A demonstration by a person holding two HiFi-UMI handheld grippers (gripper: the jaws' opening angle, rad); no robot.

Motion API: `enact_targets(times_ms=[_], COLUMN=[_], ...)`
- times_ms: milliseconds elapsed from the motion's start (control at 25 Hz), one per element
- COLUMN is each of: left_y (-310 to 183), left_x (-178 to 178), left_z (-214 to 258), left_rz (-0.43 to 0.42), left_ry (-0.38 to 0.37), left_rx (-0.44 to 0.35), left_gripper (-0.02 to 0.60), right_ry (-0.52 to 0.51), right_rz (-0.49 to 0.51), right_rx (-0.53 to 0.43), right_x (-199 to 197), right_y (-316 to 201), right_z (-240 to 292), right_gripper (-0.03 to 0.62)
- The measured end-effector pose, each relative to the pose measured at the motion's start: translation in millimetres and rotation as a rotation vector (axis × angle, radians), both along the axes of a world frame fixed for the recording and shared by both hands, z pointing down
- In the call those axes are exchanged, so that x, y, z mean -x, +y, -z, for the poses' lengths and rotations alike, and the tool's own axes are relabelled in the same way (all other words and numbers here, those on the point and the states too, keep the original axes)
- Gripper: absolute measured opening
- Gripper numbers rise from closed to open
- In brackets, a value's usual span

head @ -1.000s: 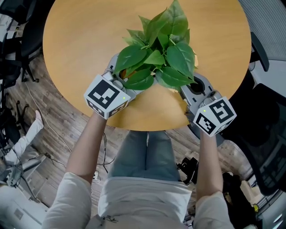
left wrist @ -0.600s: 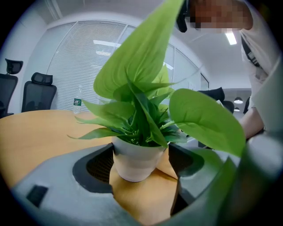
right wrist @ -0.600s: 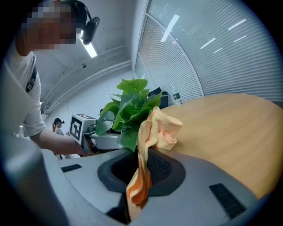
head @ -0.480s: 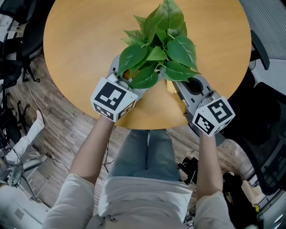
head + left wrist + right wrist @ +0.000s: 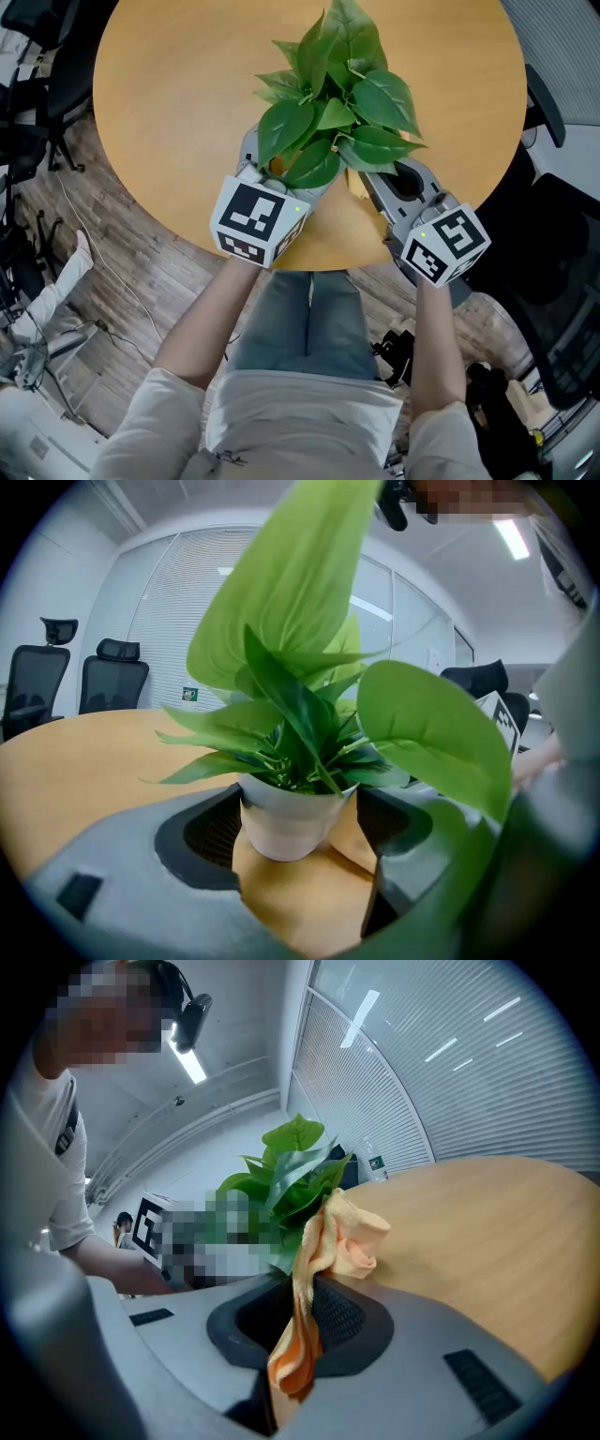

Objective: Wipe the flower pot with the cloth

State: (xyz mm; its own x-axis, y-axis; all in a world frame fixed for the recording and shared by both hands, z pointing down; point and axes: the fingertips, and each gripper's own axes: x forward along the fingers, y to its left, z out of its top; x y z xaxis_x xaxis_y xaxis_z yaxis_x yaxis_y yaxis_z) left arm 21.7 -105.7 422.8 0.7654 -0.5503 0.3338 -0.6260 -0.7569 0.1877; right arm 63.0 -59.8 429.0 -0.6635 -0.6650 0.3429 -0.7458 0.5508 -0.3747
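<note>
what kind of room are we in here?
Most likely an office meeting room: a round wooden table, black office chairs along its far side, and glass walls with blinds under ceiling strip lights.

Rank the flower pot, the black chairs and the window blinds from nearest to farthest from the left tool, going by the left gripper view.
1. flower pot: centre, between the jaws.
2. black chairs: far left, beyond the table.
3. window blinds: on the back wall, behind the chairs.
</note>
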Motion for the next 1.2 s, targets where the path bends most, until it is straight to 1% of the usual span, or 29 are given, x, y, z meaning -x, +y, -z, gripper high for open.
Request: enact_targets(times_ms=[80, 160, 320, 440, 520, 640, 760, 880, 1040, 1200], left_y=[0.1, 0.9, 1.5, 2.3, 4.8, 4.4, -2.5, -7.1, -4.9, -4.8], left_x=[-0.5, -1.3, 3.5, 14.2, 20.7, 28.2, 28.6, 21.4, 7.9, -0.7], left_z=[0.3, 0.5, -1.7, -3.0, -3.7, -1.7, 3.5, 3.4, 3.5, 4.3], left_rz=[0.017, 0.009, -0.059, -0.124, -0.203, -0.335, -0.433, -0.546, -0.698, -0.799], left_ry=[0.003, 0.009, 0.005, -0.006, -0.004, 0.012, 0.065, 0.096, 0.141, 0.175], left_rx=[-0.005, -0.01, -0.006, -0.022, -0.047, -0.108, -0.13, -0.117, -0.08, -0.041], left_gripper=[0.397, 0.397, 0.399, 0.399, 0.402, 0.412, 0.456, 0.481, 0.486, 0.486], right_ry=[-0.002, -0.006, -0.02, -0.021, -0.023, -0.021, -0.02, -0.018, -0.018, -0.016], right_rz=[0.001, 0.002, -0.008, -0.011, -0.009, -0.003, 0.0, 0.005, 0.01, 0.017], right_rx=[0.001, 0.003, 0.008, 0.008, 0.008, 0.009, 0.011, 0.012, 0.018, 0.022], right_x=[0.0, -1.1, -5.3, -6.9, -6.2, -6.0, -7.0, -7.4, -8.2, -7.4], right_y=[-0.5, -0.2, -0.6, -0.8, -0.9, -1.2, -1.0, -1.8, -1.1, -2.0], right_z=[0.2, 0.1, -1.0, -1.2, -1.7, -2.3, -2.8, -2.6, -2.7, -3.3], right_gripper=[0.048, 0.048, 0.048, 0.048, 0.048, 0.048, 0.048, 0.048, 0.048, 0.048])
